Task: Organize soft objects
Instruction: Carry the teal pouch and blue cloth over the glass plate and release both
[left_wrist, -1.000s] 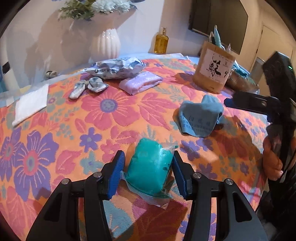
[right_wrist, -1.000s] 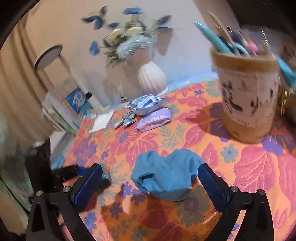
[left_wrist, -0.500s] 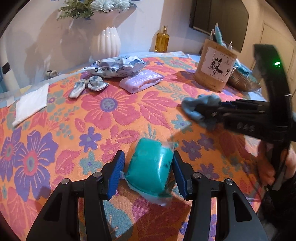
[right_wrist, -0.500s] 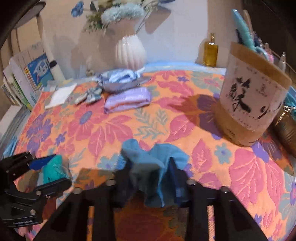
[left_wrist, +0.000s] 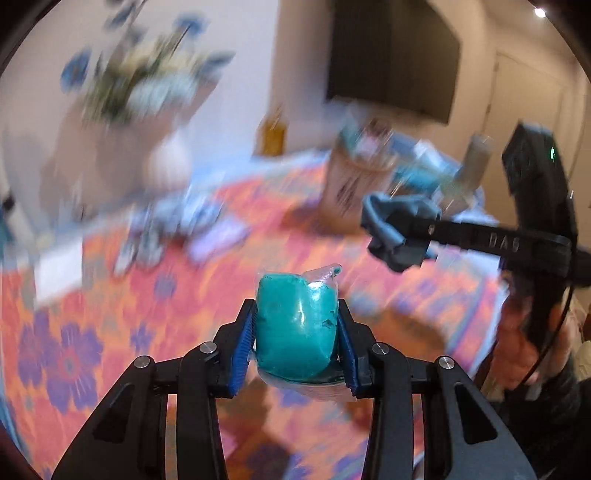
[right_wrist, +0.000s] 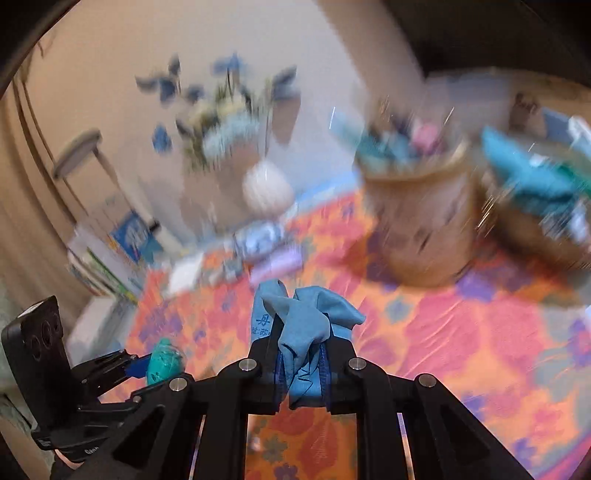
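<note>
A teal soft packet in clear wrap (left_wrist: 295, 332) sits between the blue pads of my left gripper (left_wrist: 296, 310). The jaws are closing on it and the pads press its sides; it hangs above the floral tablecloth (left_wrist: 110, 295). In the right wrist view a crumpled blue cloth (right_wrist: 306, 317) is pinched in my right gripper (right_wrist: 301, 343), which is shut on it above the table. The left wrist view shows the right gripper (left_wrist: 402, 236) with the cloth (left_wrist: 391, 214) at the right. The right wrist view shows the left gripper (right_wrist: 147, 365) with the packet (right_wrist: 164, 360) at lower left.
Everything behind is blurred. A brown holder of pens (right_wrist: 421, 221) and a basket with teal things (right_wrist: 535, 214) stand at the back right. A white vase (right_wrist: 266, 188), a silver packet (right_wrist: 258, 236) and a purple packet (right_wrist: 277, 264) lie further back. A hand (left_wrist: 517, 343) grips the right tool.
The right gripper closed on the blue cloth and lifted it off the table. The left gripper squeezed the teal packet and raised it too. Both views now tilt up and blur.
</note>
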